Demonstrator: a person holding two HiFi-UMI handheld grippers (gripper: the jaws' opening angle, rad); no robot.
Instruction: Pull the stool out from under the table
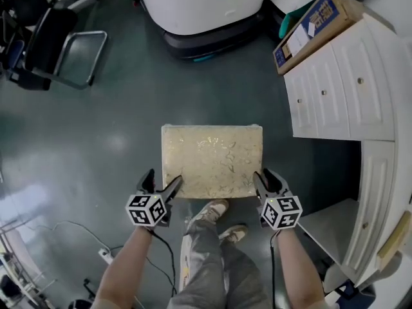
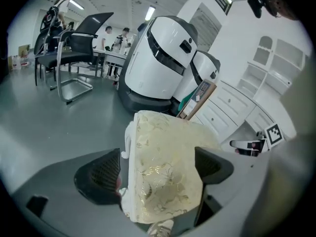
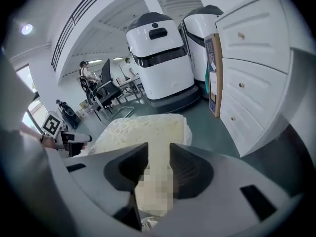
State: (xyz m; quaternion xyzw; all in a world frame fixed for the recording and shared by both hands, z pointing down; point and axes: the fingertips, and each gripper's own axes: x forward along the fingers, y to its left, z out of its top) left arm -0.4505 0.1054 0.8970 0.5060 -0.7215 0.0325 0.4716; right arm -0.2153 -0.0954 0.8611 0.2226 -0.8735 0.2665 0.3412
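Stool (image 1: 212, 161) clamped by left tongs (image 1: 164, 177) and right tongs (image 1: 264, 176) (legs mostly hidden beneath its seat).

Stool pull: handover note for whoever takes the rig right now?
Left gripper: fingers straddle the stool at its near-left corner, seemingly pressing on it.
Right gripper: closed on the near-right corner.
Stool: on open floor, apart from the white table at the right.
Done: stool looks already out.
Left: probably just settle it and release both grippers.
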